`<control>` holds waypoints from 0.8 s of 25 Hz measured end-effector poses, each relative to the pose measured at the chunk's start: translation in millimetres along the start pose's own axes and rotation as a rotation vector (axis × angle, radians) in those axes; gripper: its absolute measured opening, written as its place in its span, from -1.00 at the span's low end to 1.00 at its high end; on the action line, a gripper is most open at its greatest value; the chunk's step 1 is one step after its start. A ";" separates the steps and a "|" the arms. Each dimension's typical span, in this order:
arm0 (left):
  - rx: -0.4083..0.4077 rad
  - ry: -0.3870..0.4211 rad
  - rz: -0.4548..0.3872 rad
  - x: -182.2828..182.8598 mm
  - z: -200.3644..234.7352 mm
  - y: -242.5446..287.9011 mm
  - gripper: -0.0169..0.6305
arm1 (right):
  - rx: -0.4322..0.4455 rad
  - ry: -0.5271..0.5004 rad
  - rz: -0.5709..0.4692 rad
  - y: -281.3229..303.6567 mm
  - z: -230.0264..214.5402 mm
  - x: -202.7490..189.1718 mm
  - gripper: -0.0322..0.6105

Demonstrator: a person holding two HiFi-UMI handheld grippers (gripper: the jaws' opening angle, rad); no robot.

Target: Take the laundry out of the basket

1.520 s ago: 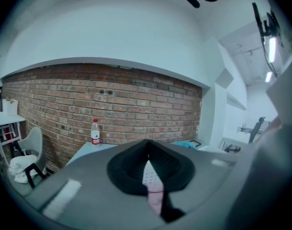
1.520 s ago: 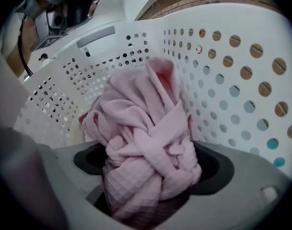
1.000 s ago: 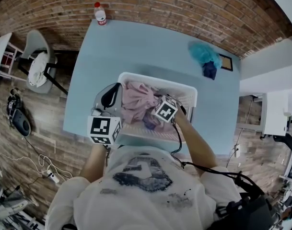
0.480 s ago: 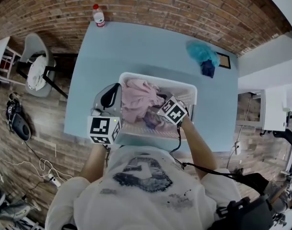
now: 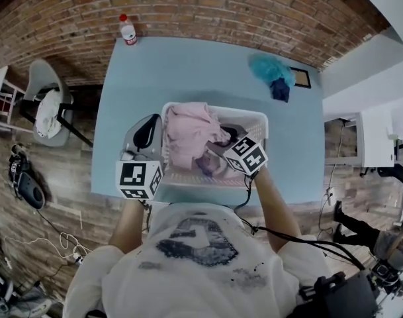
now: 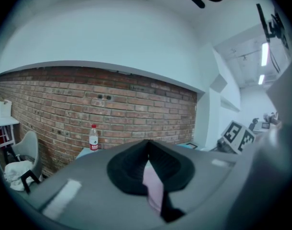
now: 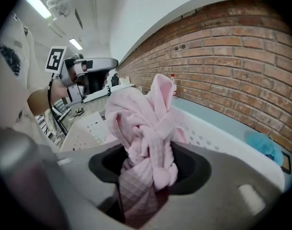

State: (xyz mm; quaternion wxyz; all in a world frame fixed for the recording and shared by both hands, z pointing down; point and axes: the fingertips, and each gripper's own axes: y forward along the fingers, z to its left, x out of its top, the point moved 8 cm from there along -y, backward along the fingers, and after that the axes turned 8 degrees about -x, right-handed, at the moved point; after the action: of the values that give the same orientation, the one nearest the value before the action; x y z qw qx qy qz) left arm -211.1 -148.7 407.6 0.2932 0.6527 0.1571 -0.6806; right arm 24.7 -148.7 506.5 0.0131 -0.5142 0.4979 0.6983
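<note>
The right gripper has its jaws partly closed on a bunched pink waffle-weave cloth. They have just been closing, and the cloth fills the gap between them. The cloth rises out of the jaws in a knotted, twisted mass and stands higher than the rim of the white perforated basket.

The left gripper has its jaws nearly together, pinching a narrow pink fabric strip. I cannot tell whether this strip belongs to the same cloth.

In the head view the left gripper sits at the basket's left rim and the right gripper reaches in from the near right corner. The pink cloth is heaped over the basket's left half between them. Darker laundry lies lower in the basket, just beside the right jaws.

The basket stands on a pale blue worktop, close to its near edge. At the far left corner stands a clear bottle with a red cap. Toward the far right, well apart from the basket, lies a teal cloth, with a dark blue piece touching it. A brick wall runs behind the worktop. On the wooden floor to the left stands a grey chair.
</note>
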 end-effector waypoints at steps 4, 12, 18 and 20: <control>-0.011 0.023 -0.016 8.0 4.9 -4.5 -0.98 | -0.074 0.047 -0.081 -20.9 3.1 10.2 -0.16; -0.045 0.082 -0.028 16.7 6.2 -14.2 -0.98 | -0.252 0.181 -0.249 -62.1 11.1 33.2 -0.16; -0.056 0.093 -0.036 23.4 -3.4 -17.3 -0.98 | -0.333 0.234 -0.363 -102.9 11.5 57.7 -0.16; -0.055 0.104 -0.040 27.8 -8.7 -16.2 -0.98 | -0.362 0.225 -0.397 -119.7 8.3 66.7 -0.16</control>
State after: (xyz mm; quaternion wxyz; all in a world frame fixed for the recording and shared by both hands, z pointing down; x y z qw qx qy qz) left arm -213.3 -136.3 376.7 0.2887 0.6756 0.2037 -0.6471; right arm 50.9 -115.4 375.9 0.0024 -0.6697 0.2529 0.6983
